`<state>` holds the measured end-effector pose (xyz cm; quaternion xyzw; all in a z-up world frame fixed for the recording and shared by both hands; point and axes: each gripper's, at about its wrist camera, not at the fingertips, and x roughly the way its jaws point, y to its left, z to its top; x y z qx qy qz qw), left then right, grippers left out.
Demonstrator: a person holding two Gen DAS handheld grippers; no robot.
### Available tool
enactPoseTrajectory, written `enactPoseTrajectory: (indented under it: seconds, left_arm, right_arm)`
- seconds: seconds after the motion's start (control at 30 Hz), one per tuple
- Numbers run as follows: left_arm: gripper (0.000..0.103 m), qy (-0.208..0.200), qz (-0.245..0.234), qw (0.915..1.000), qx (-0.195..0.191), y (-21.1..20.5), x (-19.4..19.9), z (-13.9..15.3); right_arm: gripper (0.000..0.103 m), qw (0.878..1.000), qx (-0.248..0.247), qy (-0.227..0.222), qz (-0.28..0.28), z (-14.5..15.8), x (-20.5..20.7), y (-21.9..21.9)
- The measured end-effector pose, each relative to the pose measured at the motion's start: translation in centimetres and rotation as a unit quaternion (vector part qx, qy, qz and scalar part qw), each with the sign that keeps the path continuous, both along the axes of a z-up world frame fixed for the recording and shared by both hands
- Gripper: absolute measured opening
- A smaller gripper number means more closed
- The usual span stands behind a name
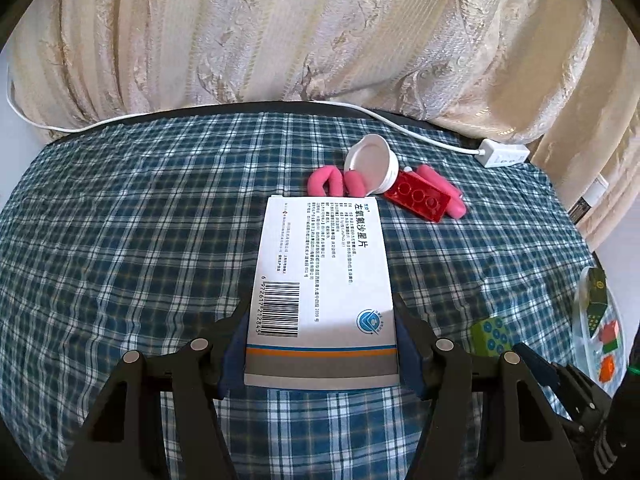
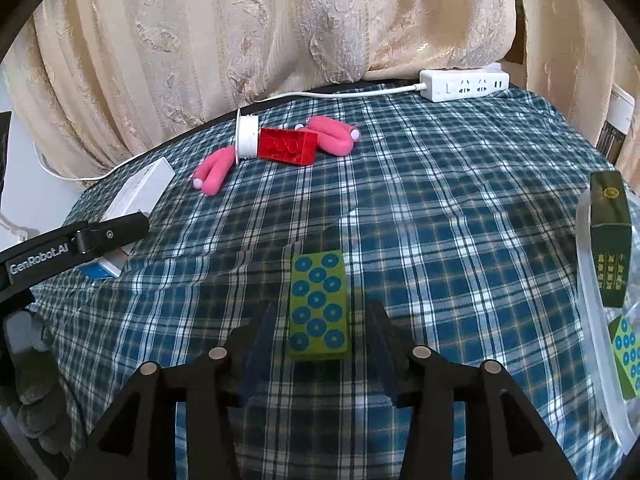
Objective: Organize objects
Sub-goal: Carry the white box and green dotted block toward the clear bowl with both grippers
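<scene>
My left gripper [image 1: 320, 320] is shut on a white medicine box [image 1: 320, 280] with a barcode, its far end near the plaid cloth. The box also shows in the right wrist view [image 2: 140, 188]. My right gripper [image 2: 320, 328] is open, its fingers on either side of a green tile with blue circles [image 2: 318, 304] that lies flat on the cloth. Farther back lie a red toy brick [image 2: 286, 146], a white cap [image 2: 248, 136] on its side and pink foam curlers [image 2: 332, 136].
A clear tray [image 2: 588, 264] at the right edge holds a dark green box [image 2: 610, 236] and another green tile [image 2: 626, 356]. A white power strip [image 2: 464, 82] and its cable lie at the back, under beige curtains [image 2: 280, 20]. Blue plaid cloth [image 2: 440, 200] covers the table.
</scene>
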<state>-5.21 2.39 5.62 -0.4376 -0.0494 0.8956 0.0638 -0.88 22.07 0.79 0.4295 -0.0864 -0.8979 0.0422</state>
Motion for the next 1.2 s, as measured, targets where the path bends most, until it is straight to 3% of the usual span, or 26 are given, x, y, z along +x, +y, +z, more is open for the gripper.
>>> enactPoseTrajectory:
  seconds: [0.23, 0.37, 0.53, 0.9, 1.2]
  left_arm:
    - [0.064, 0.002, -0.006, 1.0, -0.001, 0.3, 0.2, 0.0]
    - [0.064, 0.006, -0.012, 0.9999, 0.0, 0.5, 0.4, 0.2]
    - [0.064, 0.006, -0.021, 0.9998, 0.001, 0.8, 0.6, 0.3]
    - [0.064, 0.016, -0.067, 0.9976, -0.003, 3.4, 1.9, 0.6]
    - [0.064, 0.027, -0.107, 0.9939, -0.006, 6.9, 3.4, 1.5]
  right_arm:
    - [0.049, 1.0, 0.022, 0.001, 0.011, -0.3, -0.1, -0.9]
    - [0.033, 0.999, 0.045, 0.003, 0.013, -0.4, 0.1, -1.4]
    - [0.033, 0.999, 0.026, 0.01, 0.018, 0.1, 0.7, -1.1]
    - [0.033, 0.997, -0.003, 0.078, -0.01, 4.4, 4.8, 2.3]
    - [0.033, 0.992, -0.005, 0.101, -0.074, 6.1, 8.3, 8.1]
